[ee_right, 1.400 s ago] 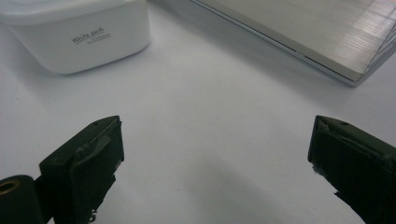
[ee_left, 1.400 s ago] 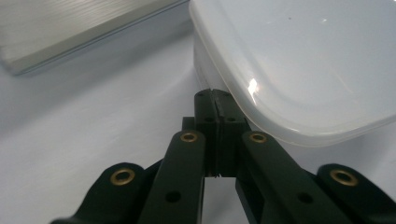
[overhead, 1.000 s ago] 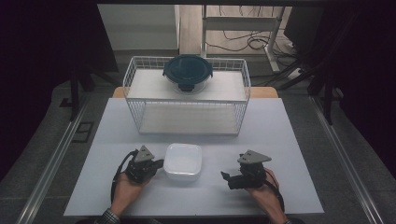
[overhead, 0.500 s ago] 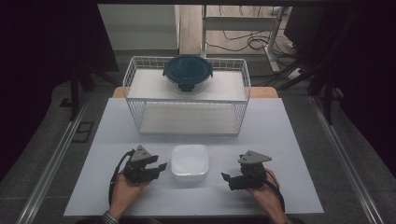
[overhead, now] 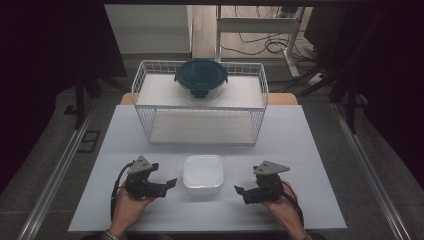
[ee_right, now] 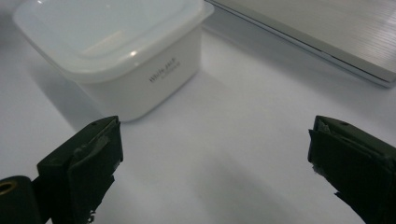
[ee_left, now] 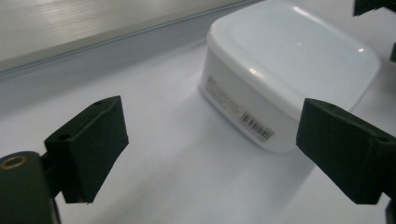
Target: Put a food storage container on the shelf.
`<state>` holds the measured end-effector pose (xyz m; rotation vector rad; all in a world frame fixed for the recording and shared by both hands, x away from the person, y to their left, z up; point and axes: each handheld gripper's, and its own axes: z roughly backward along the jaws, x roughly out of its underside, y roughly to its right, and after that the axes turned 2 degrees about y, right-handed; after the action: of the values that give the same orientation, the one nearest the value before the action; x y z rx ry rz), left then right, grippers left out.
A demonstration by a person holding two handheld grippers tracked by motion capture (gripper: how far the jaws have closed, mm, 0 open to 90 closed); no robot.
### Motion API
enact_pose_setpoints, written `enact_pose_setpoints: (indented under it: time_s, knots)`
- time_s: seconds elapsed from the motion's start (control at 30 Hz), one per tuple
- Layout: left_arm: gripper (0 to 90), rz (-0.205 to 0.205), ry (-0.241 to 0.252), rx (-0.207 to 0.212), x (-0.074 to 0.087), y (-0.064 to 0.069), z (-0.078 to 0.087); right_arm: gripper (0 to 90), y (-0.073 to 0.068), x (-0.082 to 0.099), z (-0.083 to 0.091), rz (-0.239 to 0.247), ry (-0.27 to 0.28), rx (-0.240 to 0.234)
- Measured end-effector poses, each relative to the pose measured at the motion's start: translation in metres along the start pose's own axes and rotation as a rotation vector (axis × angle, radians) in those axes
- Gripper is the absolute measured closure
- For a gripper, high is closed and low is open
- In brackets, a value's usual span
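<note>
A white lidded square container (overhead: 202,173) rests on the white table (overhead: 300,150) near its front edge, between my two grippers. My left gripper (overhead: 167,186) lies just left of it, pointing at it. Its jaws have just been opening and stand wide apart with nothing between them. In the left gripper view the container (ee_left: 289,65) sits ahead of the left gripper (ee_left: 212,140), clear of the pads. My right gripper (overhead: 242,194) is open a short way right of the container. The right gripper view shows the container (ee_right: 116,42) ahead and to the left of the right gripper (ee_right: 215,163).
A white wire rack (overhead: 200,102) stands at the back of the table, with a round dark-teal lidded container (overhead: 201,76) on its top shelf. A metal rail (ee_right: 327,42) runs along the floor beside the table.
My left gripper, which was against the container's left side, has drawn back to the left and its jaws have spread. The container sits slightly further right. The right gripper has stayed put.
</note>
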<state>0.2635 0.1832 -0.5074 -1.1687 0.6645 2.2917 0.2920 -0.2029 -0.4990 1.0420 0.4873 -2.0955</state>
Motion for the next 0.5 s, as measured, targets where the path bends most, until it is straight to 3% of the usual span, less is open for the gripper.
enact_pose_setpoints:
  time_s: [0.17, 0.33, 0.5]
  knots:
    - [2.4, -0.007, -0.011, 0.026, -0.005, 0.006, -0.004, 0.2, -0.007, -0.012, -0.003, -0.025, -0.001, -0.035]
    - [3.0, -0.017, -0.002, 0.055, -0.013, 0.012, -0.008, 0.0, -0.010, -0.024, -0.008, -0.093, 0.002, -0.093]
    - [6.4, -0.033, 0.000, 0.072, -0.022, 0.016, -0.015, 0.0, -0.012, -0.036, -0.014, -0.099, -0.016, -0.117]
